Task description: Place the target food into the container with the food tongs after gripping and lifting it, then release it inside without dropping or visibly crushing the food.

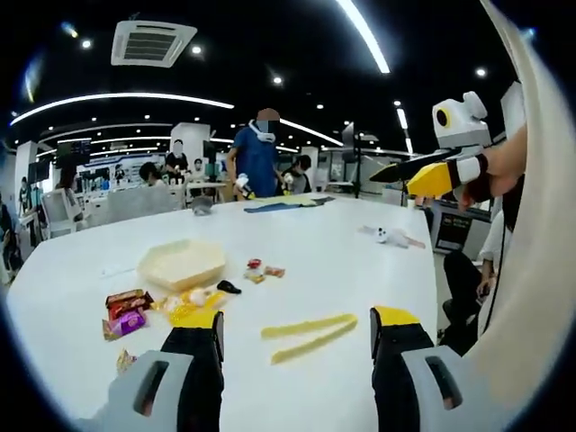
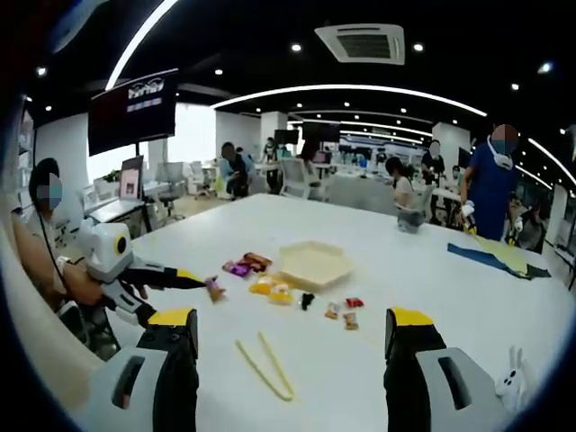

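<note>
Table [image 1: 360, 261]: broad, smooth, glossy white top, rounded edge, in a large open office.
Snack packets [image 1: 126, 312]: near the table's left edge in the left gripper view; crinkled wrappers, red-brown and purple, lying flat.
Container [image 1: 182, 263]: pale yellow shallow tray with angled sides, plastic-looking, just behind the packets; in the right gripper view [image 2: 313, 263] sits mid-table.
Yellow food items [image 1: 193, 306]: small soft-looking lumps and wrappers in front of the container, just beside the left jaw's tip; exact kind too small to tell.
Small black piece [image 1: 229, 287]: dark, oblong, right of the yellow items.
Small red sweets [image 1: 261, 270]: tiny wrapped pieces, right of the container.
Food tongs [image 1: 309, 337]: pale yellow, two thin flat arms joined at the right end, lying flat on the table between the left gripper's jaws; long axis across the view, open ends toward the left. In the right gripper view [image 2: 265, 367], long axis runs away from the near edge, joined end nearest.
Left gripper [image 1: 297, 335]: grey body, black jaws with yellow tips, spread wide, nothing between them.
Right gripper [image 2: 288, 333]: same build, jaws wide apart, holding nothing; seen in the left gripper view [image 1: 423, 175] raised at right in a hand.
White rabbit toy [image 1: 389, 236]: small, toward the table's right edge.
</note>
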Available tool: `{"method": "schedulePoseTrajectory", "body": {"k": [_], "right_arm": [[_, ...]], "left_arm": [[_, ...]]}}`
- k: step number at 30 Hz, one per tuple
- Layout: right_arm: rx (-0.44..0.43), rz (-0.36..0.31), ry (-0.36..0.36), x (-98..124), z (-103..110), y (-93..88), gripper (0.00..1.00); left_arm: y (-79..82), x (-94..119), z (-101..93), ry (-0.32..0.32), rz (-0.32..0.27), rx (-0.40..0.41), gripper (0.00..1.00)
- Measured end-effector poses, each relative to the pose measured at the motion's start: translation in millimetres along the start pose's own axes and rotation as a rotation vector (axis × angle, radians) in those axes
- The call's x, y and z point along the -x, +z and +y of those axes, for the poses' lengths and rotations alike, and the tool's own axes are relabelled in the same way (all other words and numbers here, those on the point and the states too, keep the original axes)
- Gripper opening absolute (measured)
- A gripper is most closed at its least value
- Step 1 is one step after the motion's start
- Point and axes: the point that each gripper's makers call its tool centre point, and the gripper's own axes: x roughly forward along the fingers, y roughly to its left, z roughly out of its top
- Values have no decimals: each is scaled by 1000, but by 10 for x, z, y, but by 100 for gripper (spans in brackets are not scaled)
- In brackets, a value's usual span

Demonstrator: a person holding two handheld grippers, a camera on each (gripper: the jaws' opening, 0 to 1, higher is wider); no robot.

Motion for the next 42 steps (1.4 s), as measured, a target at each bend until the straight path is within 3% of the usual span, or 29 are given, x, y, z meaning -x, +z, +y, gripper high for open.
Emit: {"method": "schedulePoseTrajectory", "body": {"k": [11,24,42], "right_arm": [[-1,-3,16,-42,-16,-5,86],[-33,3,-27,71,-171,-55,86],[-25,10,-7,12,-146,-35,86]], "left_arm": [[-99,-152,53,-6,30,7,61],[-425,-416,-94,-92,130,-7,58],[-582,-468,1,-76,167,-8,56]]}}
